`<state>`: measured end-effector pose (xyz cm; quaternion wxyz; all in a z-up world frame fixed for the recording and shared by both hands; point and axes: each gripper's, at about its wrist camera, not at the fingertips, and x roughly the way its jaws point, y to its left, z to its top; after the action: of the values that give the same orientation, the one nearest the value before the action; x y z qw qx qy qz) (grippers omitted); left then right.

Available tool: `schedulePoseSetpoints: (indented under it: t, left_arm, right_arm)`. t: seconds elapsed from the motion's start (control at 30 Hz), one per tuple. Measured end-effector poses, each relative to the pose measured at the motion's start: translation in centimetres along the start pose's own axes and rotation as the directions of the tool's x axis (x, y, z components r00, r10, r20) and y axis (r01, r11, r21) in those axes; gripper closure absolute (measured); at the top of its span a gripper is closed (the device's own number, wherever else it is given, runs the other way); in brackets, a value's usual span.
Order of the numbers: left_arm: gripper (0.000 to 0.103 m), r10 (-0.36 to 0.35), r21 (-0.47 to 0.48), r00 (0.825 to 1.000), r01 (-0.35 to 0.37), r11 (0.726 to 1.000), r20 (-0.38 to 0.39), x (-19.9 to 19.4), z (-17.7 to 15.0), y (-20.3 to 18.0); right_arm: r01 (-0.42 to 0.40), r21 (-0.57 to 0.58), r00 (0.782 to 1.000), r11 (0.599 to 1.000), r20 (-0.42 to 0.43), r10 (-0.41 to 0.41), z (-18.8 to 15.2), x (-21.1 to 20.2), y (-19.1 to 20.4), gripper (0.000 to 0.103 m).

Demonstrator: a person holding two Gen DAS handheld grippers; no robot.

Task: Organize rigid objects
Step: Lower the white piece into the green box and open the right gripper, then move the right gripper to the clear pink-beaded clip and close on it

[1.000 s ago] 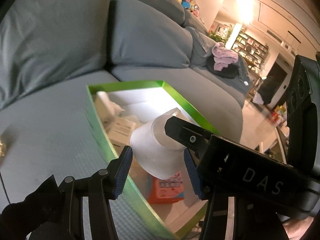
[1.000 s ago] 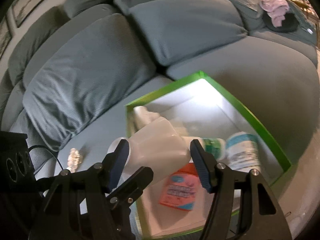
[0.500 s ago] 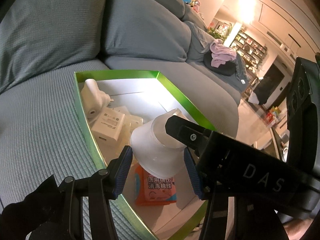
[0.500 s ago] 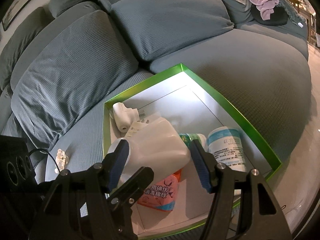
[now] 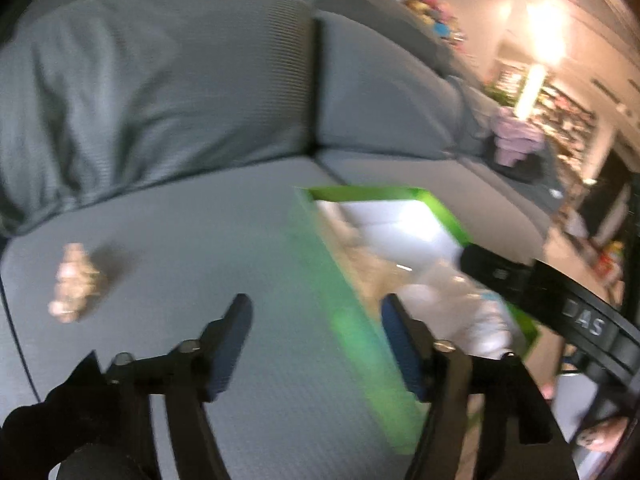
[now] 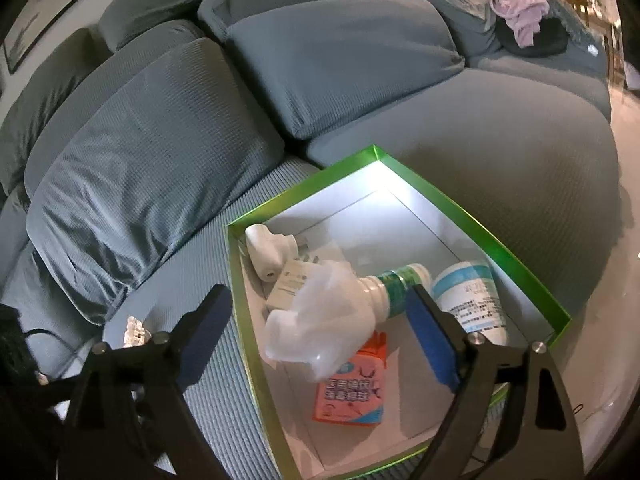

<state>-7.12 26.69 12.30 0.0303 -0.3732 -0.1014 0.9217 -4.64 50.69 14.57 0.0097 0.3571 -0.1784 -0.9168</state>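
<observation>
A green-rimmed box [image 6: 472, 216] sits on the grey sofa seat. A translucent white plastic jug [image 6: 320, 324] lies in it, over an orange packet [image 6: 352, 392], beside a green-labelled bottle [image 6: 400, 284], a white blue-labelled canister [image 6: 472, 300] and white plugs [image 6: 268, 252]. My right gripper [image 6: 320, 332] is open above the jug, not touching it. My left gripper [image 5: 316, 344] is open and empty over the seat at the box's left wall [image 5: 348, 300]; this view is motion-blurred. A small beige figurine [image 5: 74, 288] lies on the seat to the left and also shows in the right wrist view [image 6: 134, 330].
Grey back cushions [image 6: 160, 152] rise behind the box. A pink cloth on a dark bag [image 6: 524, 20] lies far right on the sofa. The seat's front edge and the floor [image 6: 624, 280] are just right of the box.
Both grippers have opened and let go of the jug, which now lies in the box. My left gripper has swung left toward the figurine.
</observation>
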Motion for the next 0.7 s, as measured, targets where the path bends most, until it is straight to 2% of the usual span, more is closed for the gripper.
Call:
schedulePoseSetpoints:
  t: [0.1, 0.23, 0.33, 0.4, 0.53, 0.7]
  left_arm:
    - [0.03, 0.127, -0.031, 0.992, -0.127, 0.991, 0.001, -0.9, -0.3, 2.5]
    - [0.03, 0.174, -0.042, 0.985, -0.174, 0.984, 0.002, -2.1, -1.8, 6.2]
    - [0.03, 0.265, -0.082, 0.963, -0.268, 0.96, -0.041, -2.4, -2.4, 8.9]
    - [0.03, 0.276, -0.097, 0.961, -0.278, 0.956, -0.032, -2.8, -2.8, 10.5]
    - [0.03, 0.328, -0.132, 0.943, -0.333, 0.934, -0.061, -3.2, -3.1, 13.6]
    - [0.03, 0.312, -0.188, 0.949, -0.314, 0.931, -0.041, -4.2, -2.9, 16.9]
  right_arm:
    - [-0.006, -0.034, 1.0, 0.999, -0.006, 0.006, -0.4, 0.1, 1.6, 0.014]
    - [-0.045, -0.083, 0.999, 0.996, -0.021, 0.044, -1.1, 0.4, 3.7, 0.013]
    - [-0.074, -0.104, 0.997, 0.992, -0.031, 0.072, -1.6, 0.6, 5.4, 0.01]
    - [-0.113, -0.115, 0.993, 0.987, -0.046, 0.109, -2.1, 1.0, 6.8, 0.01]
    - [-0.185, -0.142, 0.981, 0.972, -0.09, 0.174, -3.1, 1.9, 9.9, 0.009]
    - [-0.277, -0.187, 0.955, 0.942, -0.16, 0.249, -4.1, 3.6, 14.2, 0.009]
